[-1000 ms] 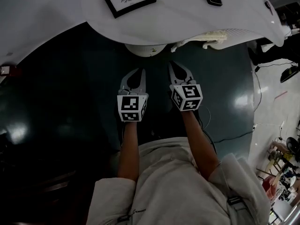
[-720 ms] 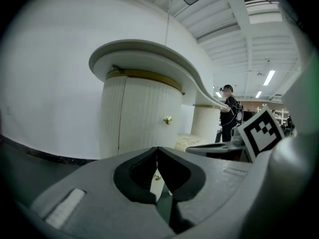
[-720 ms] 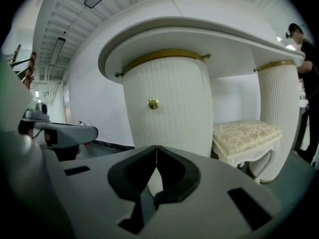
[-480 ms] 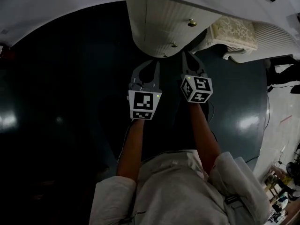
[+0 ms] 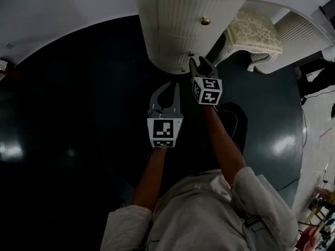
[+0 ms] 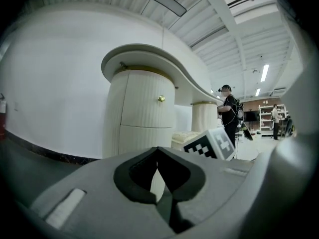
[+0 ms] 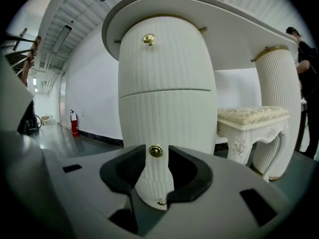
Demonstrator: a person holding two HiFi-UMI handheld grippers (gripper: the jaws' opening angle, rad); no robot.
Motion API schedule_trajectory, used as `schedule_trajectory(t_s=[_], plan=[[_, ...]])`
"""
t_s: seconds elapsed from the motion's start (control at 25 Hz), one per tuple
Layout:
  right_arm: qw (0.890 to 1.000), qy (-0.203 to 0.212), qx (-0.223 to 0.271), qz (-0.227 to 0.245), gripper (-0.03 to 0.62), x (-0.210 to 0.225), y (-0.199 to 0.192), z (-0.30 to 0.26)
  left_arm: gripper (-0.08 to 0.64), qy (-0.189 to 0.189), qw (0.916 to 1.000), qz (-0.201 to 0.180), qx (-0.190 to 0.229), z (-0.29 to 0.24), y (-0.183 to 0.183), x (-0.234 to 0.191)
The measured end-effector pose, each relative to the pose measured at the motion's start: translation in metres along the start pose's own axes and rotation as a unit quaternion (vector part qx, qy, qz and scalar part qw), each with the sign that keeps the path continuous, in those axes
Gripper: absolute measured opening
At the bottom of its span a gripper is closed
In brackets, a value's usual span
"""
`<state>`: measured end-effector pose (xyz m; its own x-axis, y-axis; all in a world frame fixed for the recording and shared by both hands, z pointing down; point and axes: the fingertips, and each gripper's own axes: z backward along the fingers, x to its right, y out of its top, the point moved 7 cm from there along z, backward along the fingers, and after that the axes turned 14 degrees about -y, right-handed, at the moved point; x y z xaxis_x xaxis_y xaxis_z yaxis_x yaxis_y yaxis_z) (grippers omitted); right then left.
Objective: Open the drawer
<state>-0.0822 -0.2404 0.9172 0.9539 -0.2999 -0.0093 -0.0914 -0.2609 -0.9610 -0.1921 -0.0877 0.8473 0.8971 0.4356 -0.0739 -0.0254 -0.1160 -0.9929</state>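
Right gripper view: right gripper (image 7: 157, 148), jaws just opened, frames drawer (image 7: 169, 123) knob (image 7: 156, 151) untouched, so clamp-and-pull likely follows; left gripper (image 6: 158, 151) closed, empty, short of drawer.

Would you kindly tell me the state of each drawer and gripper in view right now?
top drawer, shut.
middle drawer, shut; its knob untouched.
left gripper, shut, empty.
right gripper, open; jaws have just been opening, knob in the gap, pads off it.
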Motion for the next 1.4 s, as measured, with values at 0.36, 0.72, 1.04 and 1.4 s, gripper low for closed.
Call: schedule_trajectory(t_s=[0.36, 0.72, 1.04, 1.4], plan=[[0.999, -0.029, -0.012, 0.012, 0.160, -0.011, -0.003, -0.025, 0.009, -0.030, 0.9992, -0.025, -0.004, 0.003, 0.019, 0.021], [0.999, -0.027, -0.004, 0.019, 0.110, -0.015, 0.003, -0.032, 0.009, -0.020, 0.9993, -0.016, -0.029, 0.008, 0.011, 0.021], [1.000, -0.019, -0.001, 0.012, 0.109, -0.014, 0.003, -0.028, 0.009, -0.024, 0.9992, -0.004, -0.033, 0.005, 0.005, 0.029], [1.000, -0.022, 0.007, 0.005, 0.108, -0.013, 0.001, -0.028, 0.009, -0.018, 0.9994, 0.000, -0.029, 0.002, 0.004, 0.028]])
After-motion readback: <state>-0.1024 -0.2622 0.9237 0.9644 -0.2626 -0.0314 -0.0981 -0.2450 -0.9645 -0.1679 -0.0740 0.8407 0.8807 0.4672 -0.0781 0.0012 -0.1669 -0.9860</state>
